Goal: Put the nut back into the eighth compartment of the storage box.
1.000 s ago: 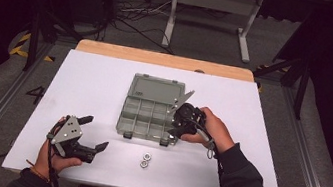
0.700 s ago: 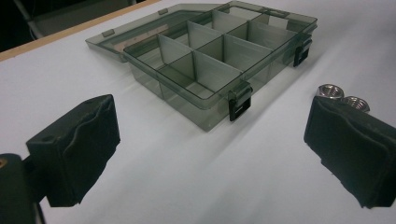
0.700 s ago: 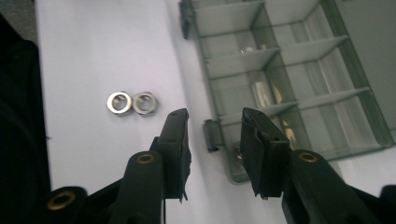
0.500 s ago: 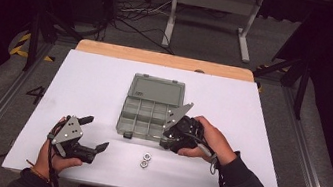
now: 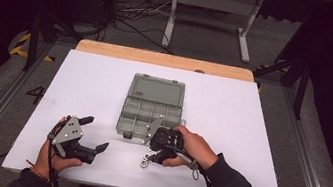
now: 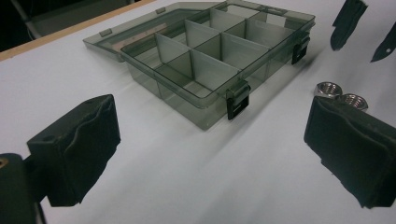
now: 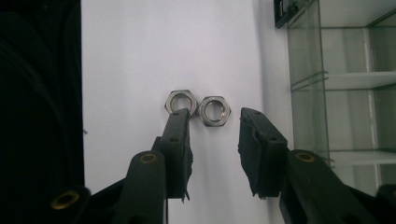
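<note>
Two steel hex nuts (image 7: 200, 109) lie flat and side by side, touching, on the white counter (image 5: 248, 137), just off the near edge of the box. We see the right tool (image 7: 215, 116) poised right at them: its jaws stand narrowly apart with the pads pressing on nothing, one tip overlapping the rim of one nut, the other nut showing in the gap between the tips. They have just drawn a little closer, with nothing gripped. At twelve o'clock from the nuts in the high view sits the smoky clear compartment box (image 5: 151, 114), its lid thrown back flat away from us, the compartments bare. At nine o'clock from the nuts, well apart, our left tool (image 5: 91, 137) rests low over the counter, jaws spread wide and holding nothing.
</note>
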A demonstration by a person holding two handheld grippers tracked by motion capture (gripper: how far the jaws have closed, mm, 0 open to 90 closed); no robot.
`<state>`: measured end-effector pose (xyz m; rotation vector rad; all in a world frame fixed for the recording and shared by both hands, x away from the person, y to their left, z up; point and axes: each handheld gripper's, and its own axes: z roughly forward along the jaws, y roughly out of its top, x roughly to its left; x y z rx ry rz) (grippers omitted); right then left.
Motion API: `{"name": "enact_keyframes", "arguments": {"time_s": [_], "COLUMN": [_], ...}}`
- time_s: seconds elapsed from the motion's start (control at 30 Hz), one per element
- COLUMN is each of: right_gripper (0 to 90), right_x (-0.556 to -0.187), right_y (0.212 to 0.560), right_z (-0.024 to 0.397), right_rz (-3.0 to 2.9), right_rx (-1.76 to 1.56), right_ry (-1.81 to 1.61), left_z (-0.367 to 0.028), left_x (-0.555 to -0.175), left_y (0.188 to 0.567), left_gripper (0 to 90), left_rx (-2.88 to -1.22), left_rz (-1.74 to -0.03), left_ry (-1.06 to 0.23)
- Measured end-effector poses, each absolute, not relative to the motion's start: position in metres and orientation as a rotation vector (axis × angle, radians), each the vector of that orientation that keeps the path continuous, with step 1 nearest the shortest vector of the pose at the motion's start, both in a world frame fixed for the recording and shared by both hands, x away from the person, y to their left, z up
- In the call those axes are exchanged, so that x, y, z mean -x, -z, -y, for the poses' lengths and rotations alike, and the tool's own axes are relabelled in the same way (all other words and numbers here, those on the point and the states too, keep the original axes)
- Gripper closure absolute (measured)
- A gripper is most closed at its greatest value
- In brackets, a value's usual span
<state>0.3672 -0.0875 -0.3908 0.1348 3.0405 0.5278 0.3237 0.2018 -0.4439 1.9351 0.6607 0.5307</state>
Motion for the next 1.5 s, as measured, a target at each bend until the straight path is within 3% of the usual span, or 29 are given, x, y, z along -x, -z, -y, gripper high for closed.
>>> {"name": "enact_keyframes", "arguments": {"time_s": [0.77,0.97,1.5], "right_gripper": [65.7,70.2,70.3], "right_x": [-0.387,-0.386,-0.381], "right_y": [0.424,0.423,0.404], "right_z": [0.062,0.064,0.076], "right_rz": [-3.103,-3.102,-3.065], "right_rx": [-0.165,-0.162,-0.139], "right_ry": [-0.326,-0.327,-0.395], "left_z": [-0.203,-0.202,-0.203], "left_x": [-0.323,-0.323,-0.323], "left_y": [0.444,0.444,0.444], "left_gripper": [4.3,4.3,4.5], "left_rx": [-1.939,-1.939,-1.935], "left_rz": [-0.655,-0.654,-0.659], "left_ry": [-0.531,-0.533,-0.528]}}
